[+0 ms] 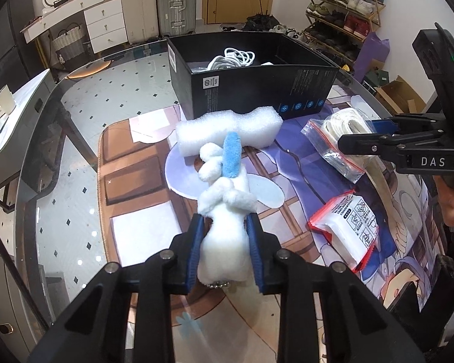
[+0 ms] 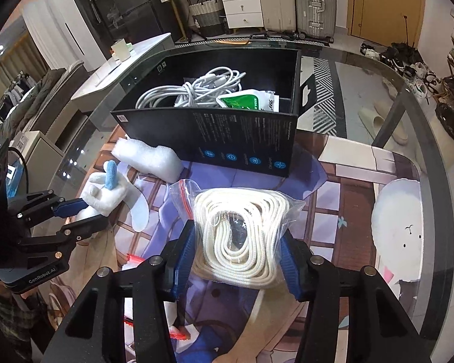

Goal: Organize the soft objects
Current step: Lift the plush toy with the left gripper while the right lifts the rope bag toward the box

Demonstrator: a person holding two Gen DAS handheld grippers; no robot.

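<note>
A glass-topped table (image 1: pixel 75 96) carries a printed cartoon mat (image 1: pixel 142 187), with suitcases, drawers and a shoe rack along the walls behind. Nearest the left wrist camera, the left gripper (image 1: pixel 224 227) is clamped on a white plush toy (image 1: pixel 224 211) with a blue ear, its blue pads (image 1: pixel 196 242) pressing into the toy's body from both sides. To its right on the mat lies a white packet with red edges (image 1: pixel 345 227). In the right wrist view, the right gripper (image 2: pixel 237 242) squeezes a clear zip bag of coiled white rope (image 2: pixel 239 230) between its 2 pads, the bag's sides pinched in; no earlier view shows how it got there. Just beyond the toy sits a white foam block (image 1: pixel 227 130), resting on the mat close against the front wall of an open black box (image 2: pixel 215 139). Inside the box lie a tangle of white cable (image 2: pixel 196 90) and a green-and-white wipes pack (image 2: pixel 251 99).
</note>
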